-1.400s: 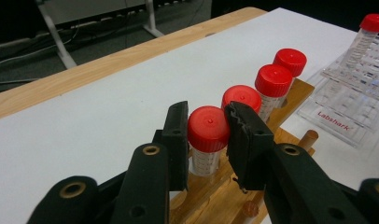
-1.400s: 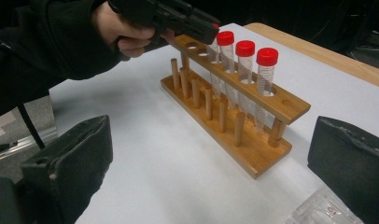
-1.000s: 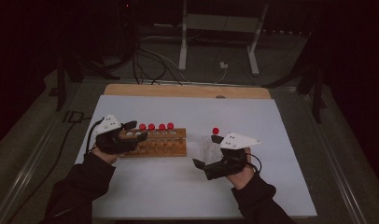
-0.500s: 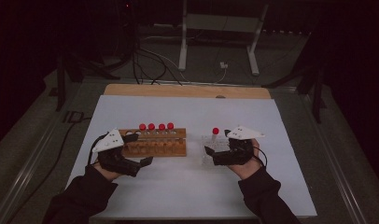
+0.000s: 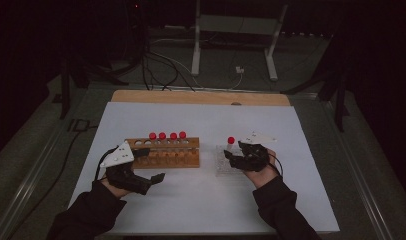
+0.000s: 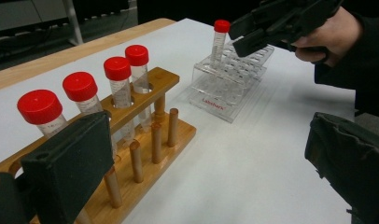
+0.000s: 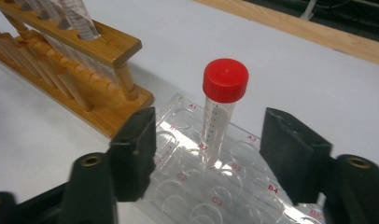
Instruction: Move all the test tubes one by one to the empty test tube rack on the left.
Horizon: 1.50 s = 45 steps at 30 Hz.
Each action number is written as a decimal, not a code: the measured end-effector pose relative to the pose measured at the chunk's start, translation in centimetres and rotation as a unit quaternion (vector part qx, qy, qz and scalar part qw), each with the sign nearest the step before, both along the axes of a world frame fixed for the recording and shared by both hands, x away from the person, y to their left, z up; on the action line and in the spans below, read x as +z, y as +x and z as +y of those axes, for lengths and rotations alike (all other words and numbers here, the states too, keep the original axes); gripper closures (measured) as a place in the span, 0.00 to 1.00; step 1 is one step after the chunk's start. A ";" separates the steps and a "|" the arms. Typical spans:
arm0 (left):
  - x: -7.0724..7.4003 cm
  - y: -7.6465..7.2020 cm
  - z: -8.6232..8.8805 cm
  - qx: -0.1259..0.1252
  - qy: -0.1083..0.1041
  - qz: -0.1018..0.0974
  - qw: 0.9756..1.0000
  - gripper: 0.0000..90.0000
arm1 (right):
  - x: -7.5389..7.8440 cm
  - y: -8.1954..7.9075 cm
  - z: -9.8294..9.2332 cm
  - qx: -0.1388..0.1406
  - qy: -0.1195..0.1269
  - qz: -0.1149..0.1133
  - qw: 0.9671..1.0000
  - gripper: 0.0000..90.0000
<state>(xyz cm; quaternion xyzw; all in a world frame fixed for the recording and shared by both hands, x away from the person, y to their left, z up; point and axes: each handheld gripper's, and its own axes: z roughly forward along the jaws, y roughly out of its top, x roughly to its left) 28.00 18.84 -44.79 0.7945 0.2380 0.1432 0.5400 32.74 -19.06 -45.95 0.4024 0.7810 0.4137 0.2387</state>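
At a dim counter point(image 5: 201, 210) covered in white, a person works a hand-held gripper in each hand over two tube racks. The right gripper point(image 5: 234, 159) sits low over a clear rack point(image 5: 222, 167), its jaws standing apart on either side of a lone red-capped tube point(image 7: 221, 103) without touching it; they have just been closing in, with the tube between them. That tube stands upright in one of the rack's far wells, next to the mark A1, near the corner that faces the wooden rack point(image 5: 163, 152).

The left gripper point(image 5: 148, 181) hovers just in front of the wooden rack's near left end, jaws spread wide and holding nothing, pointing along the counter toward the clear rack. They opened within the last second. In the left gripper view one jaw stands beside the nearest wooden posts while the other is well off to the side, over bare counter.

Four red-capped tubes point(image 6: 80, 93) stand upright in a row in the wooden rack's top bar. The two racks sit near each other, apart, with open white surface between them. Dark sleeves point(image 5: 281, 210) reach in from the near edge.
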 end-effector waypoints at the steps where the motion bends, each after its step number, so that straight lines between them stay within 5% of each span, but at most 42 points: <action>1: 0.0 0.0 0.0 0.002 0.002 -0.002 1.000 0.02 | 0.0 0.1 0.1 -0.002 -0.003 0.003 1.000 0.45; 20: 0.0 0.1 -0.1 0.002 0.002 -0.001 1.000 0.02 | -1.1 1.9 0.8 -0.019 -0.017 0.032 0.999 0.82; 28: -0.1 0.2 -0.1 0.001 0.000 0.003 1.000 0.02 | -0.5 1.4 0.8 -0.011 -0.020 0.010 1.000 0.83; 45: 0.2 0.0 -0.2 -0.005 0.003 0.001 1.000 0.02 | 3.7 -1.3 0.4 0.011 0.000 -0.048 0.999 0.83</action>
